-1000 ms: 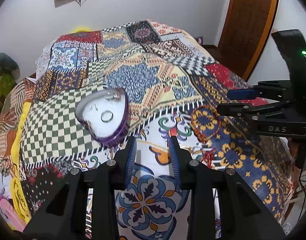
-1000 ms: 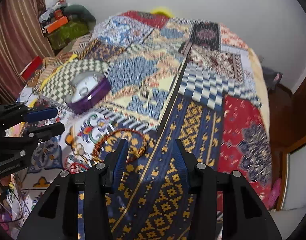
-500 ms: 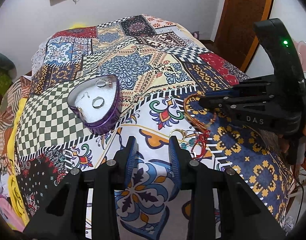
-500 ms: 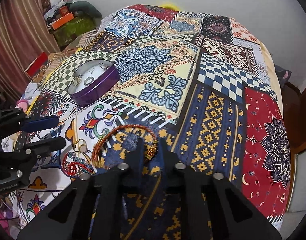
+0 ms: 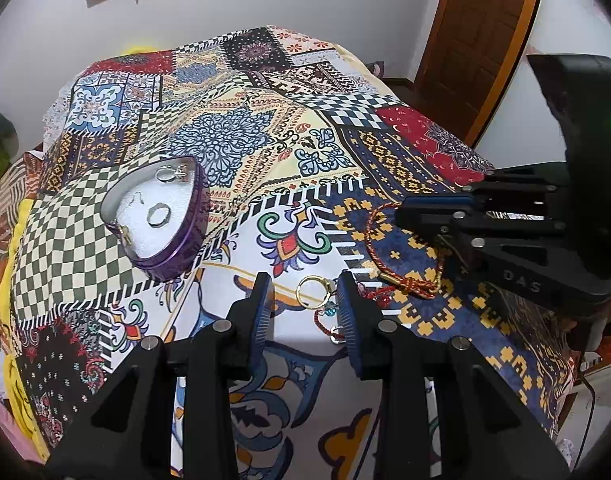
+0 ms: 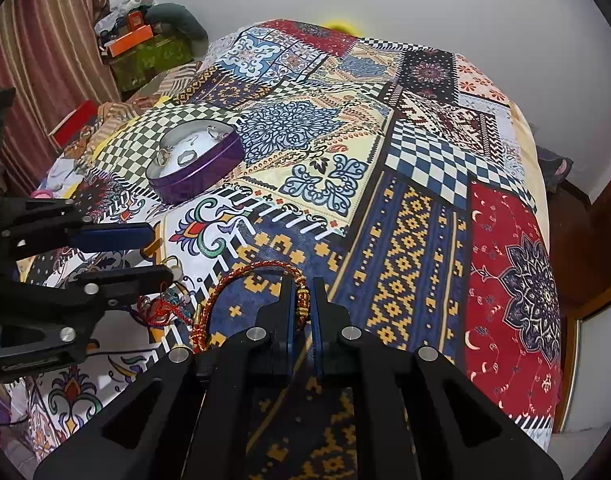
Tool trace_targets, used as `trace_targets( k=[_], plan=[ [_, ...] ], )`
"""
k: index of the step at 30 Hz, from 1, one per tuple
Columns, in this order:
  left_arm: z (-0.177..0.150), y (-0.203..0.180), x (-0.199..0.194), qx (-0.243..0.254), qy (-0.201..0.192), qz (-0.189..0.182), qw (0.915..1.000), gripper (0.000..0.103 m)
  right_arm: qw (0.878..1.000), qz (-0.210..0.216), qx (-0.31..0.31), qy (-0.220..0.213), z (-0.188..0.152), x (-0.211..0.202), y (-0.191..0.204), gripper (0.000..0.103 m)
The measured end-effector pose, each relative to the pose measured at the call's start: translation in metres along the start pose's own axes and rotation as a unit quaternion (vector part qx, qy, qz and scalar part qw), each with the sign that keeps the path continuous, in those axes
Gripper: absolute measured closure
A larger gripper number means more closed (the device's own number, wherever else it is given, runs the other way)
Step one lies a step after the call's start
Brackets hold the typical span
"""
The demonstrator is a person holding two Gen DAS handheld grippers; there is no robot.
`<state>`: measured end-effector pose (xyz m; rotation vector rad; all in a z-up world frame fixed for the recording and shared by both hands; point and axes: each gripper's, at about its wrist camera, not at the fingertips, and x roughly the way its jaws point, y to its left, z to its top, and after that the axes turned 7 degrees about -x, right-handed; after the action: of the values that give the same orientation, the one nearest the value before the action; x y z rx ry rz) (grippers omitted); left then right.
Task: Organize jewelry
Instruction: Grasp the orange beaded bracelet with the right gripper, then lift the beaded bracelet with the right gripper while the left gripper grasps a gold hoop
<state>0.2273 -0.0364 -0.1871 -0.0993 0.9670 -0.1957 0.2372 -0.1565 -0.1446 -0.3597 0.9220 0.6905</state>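
Note:
A red and gold braided bracelet (image 6: 241,276) lies on the patterned bedspread. My right gripper (image 6: 302,300) is shut on its beaded part; it also shows in the left wrist view (image 5: 409,210), with the bracelet (image 5: 371,248) below it. A purple heart-shaped tin (image 5: 161,220) with rings on white padding sits at the left, also in the right wrist view (image 6: 197,160). My left gripper (image 5: 305,300) is open and empty, just above a gold ring (image 5: 311,292) and a red cord piece (image 5: 325,322); it shows in the right wrist view (image 6: 153,254).
The bedspread (image 5: 233,136) covers the whole bed. A wooden door (image 5: 481,32) stands at the back right. Boxes and bags (image 6: 141,40) are piled beside the bed by a striped curtain (image 6: 37,40). The bed edge drops off at the right (image 6: 545,216).
My right gripper came down and shut on the bracelet's beaded part. My left gripper drew back over the gold ring and red cord, staying open.

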Motion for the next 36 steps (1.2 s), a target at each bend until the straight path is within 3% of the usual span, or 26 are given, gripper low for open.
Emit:
trace_targets(
  k=[6, 10, 15, 16, 17, 26, 32, 33, 36],
  plan=[
    [0.001, 0.007, 0.009, -0.028, 0.005, -0.006, 0.9996, 0.071, 1.000, 0.001, 0.009, -0.012, 0.000, -0.009, -0.005, 0.097],
    [0.000, 0.009, 0.011, -0.036, 0.005, -0.007, 0.9993, 0.082, 1.000, -0.002, 0.013, -0.023, 0.003, -0.014, -0.007, 0.097],
    [0.000, 0.010, 0.010, -0.037, 0.004, -0.010, 0.9992, 0.083, 0.999, -0.002, 0.016, -0.034, 0.008, -0.022, -0.007, 0.097],
    [0.000, 0.010, 0.008, -0.037, 0.003, -0.011, 0.9993, 0.087, 0.999, -0.003, 0.015, -0.036, 0.010, -0.024, -0.006, 0.097],
    [0.000, 0.011, 0.007, -0.037, 0.002, -0.014, 0.9992, 0.098, 0.999, -0.003, 0.015, -0.039, 0.011, -0.025, -0.006, 0.097],
    [0.008, 0.023, -0.027, -0.047, -0.038, -0.006, 0.9982, 0.099, 0.998, -0.002, 0.015, -0.062, 0.024, -0.038, 0.000, 0.097],
    [0.008, 0.040, -0.029, -0.061, -0.025, -0.010, 0.9978, 0.097, 0.998, 0.006, 0.019, -0.061, 0.023, -0.035, 0.002, 0.097],
    [0.006, 0.042, -0.029, -0.063, -0.023, -0.012, 0.9977, 0.095, 0.998, 0.006, 0.018, -0.059, 0.023, -0.035, 0.003, 0.097],
    [-0.001, 0.047, -0.028, -0.066, -0.019, -0.007, 0.9976, 0.074, 0.998, 0.006, 0.014, -0.056, 0.022, -0.033, 0.004, 0.097]
  ],
)
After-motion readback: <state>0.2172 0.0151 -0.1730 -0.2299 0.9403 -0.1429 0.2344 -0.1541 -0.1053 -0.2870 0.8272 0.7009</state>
